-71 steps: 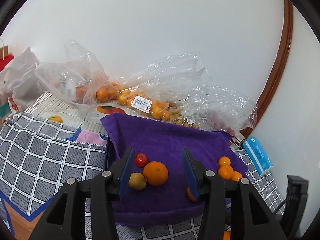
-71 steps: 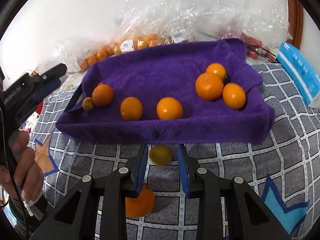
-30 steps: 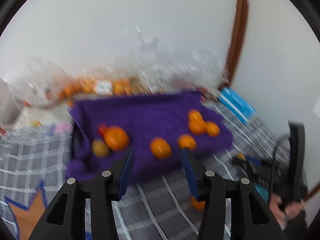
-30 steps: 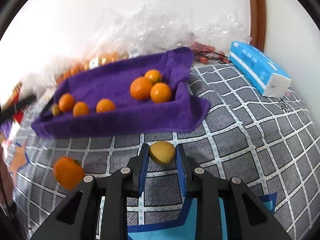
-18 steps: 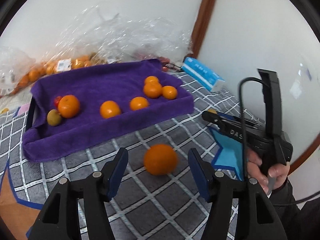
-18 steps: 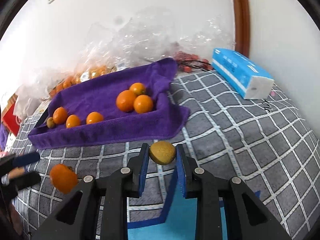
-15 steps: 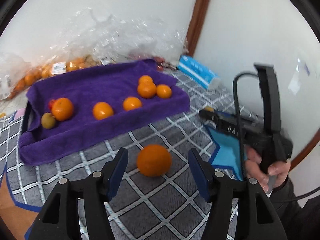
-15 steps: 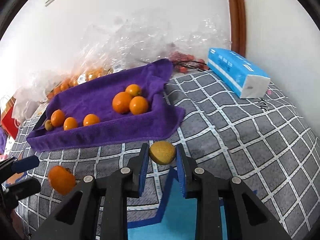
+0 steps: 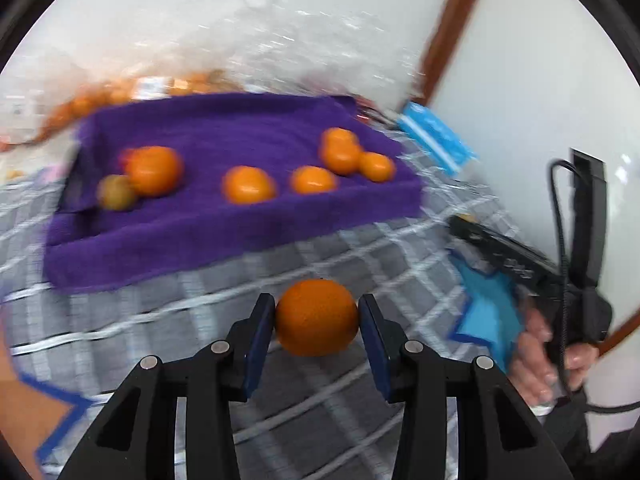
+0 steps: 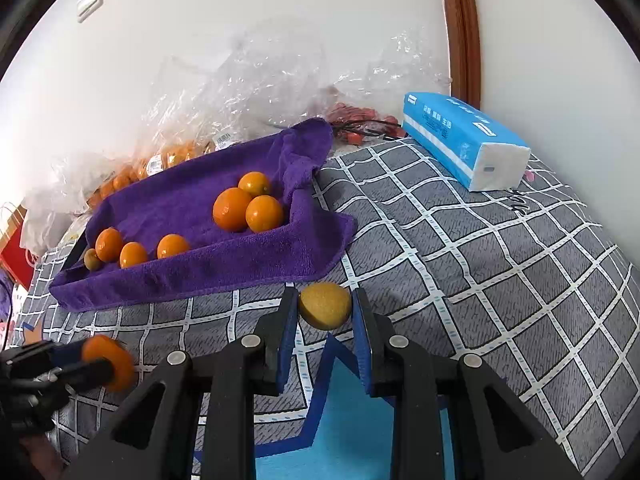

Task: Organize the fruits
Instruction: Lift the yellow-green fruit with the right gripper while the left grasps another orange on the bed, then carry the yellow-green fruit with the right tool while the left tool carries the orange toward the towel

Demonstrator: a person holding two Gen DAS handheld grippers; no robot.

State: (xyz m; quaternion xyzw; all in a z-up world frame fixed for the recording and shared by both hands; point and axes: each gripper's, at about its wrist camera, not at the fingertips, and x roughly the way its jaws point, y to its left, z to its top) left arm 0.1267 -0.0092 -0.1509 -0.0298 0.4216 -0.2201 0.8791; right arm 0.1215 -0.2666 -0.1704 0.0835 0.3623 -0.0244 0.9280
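L gripper [image 9: 317,328] clamping orange [image 9: 316,328]; R gripper [image 10: 325,307] clamping yellow-green fruit [image 10: 325,306]. Purple towel tray [image 10: 208,272] holding several oranges; both carried fruits awaiting placement.

Fluffy matt purple towel [image 10: 256,264], crinkly glossy clear plastic bags [image 10: 256,80] — woven checked grey cloth [image 10: 500,264], dimpled orange [image 9: 316,328] peel

Bright, even indoor light, soft shadows only. Heavy motion blur across the left wrist view: purple towel [image 9: 224,184] and checked blanket [image 9: 320,412] smeared, held orange [image 9: 316,322] sharp. Crisp right wrist view, glare on plastic bags [image 10: 256,76]. Fisheye bending and black corners throughout.
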